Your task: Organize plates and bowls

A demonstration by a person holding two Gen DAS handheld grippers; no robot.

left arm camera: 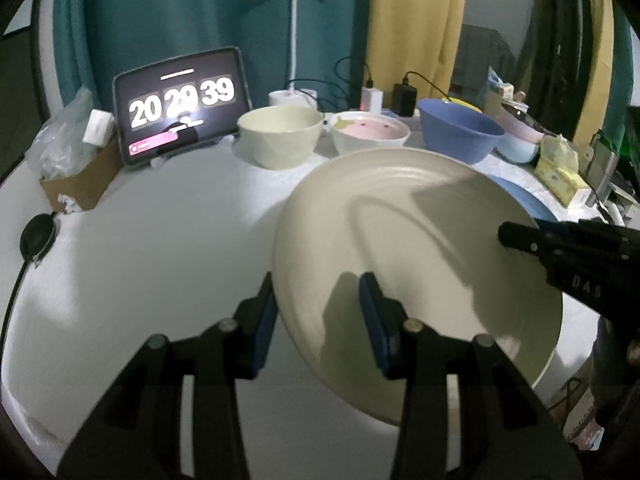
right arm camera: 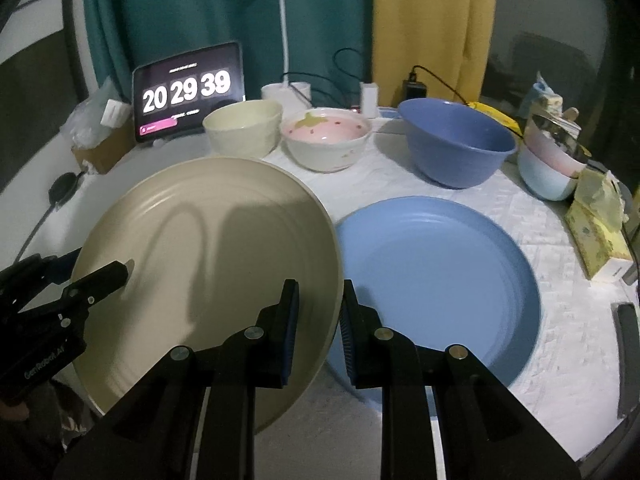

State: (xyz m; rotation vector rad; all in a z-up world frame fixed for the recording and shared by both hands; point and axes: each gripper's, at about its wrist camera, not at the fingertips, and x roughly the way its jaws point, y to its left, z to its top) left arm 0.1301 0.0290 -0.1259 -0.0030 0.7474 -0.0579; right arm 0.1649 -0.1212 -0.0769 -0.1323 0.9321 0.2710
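A large cream plate (left arm camera: pixel 420 240) (right arm camera: pixel 208 240) hangs tilted above the white table, held at opposite rims. My left gripper (left arm camera: pixel 320 316) is shut on its near-left rim, and my right gripper (right arm camera: pixel 320 320) is shut on its right rim. Each gripper shows in the other's view: the right gripper (left arm camera: pixel 508 236) and the left gripper (right arm camera: pixel 120 272). A blue plate (right arm camera: pixel 436 280) (left arm camera: pixel 524 200) lies flat on the table just right of the cream one. Behind stand a cream bowl (right arm camera: pixel 242 128), a pink-lined bowl (right arm camera: pixel 326 140) and a big blue bowl (right arm camera: pixel 456 144).
A tablet showing a clock (left arm camera: pixel 180 104) stands at the back left beside a cardboard box (left arm camera: pixel 80 184). Stacked pale bowls (right arm camera: pixel 548 172) and a yellow tissue box (right arm camera: pixel 596 236) crowd the right edge. Chargers, cables and a lamp base (right arm camera: pixel 286 92) line the back.
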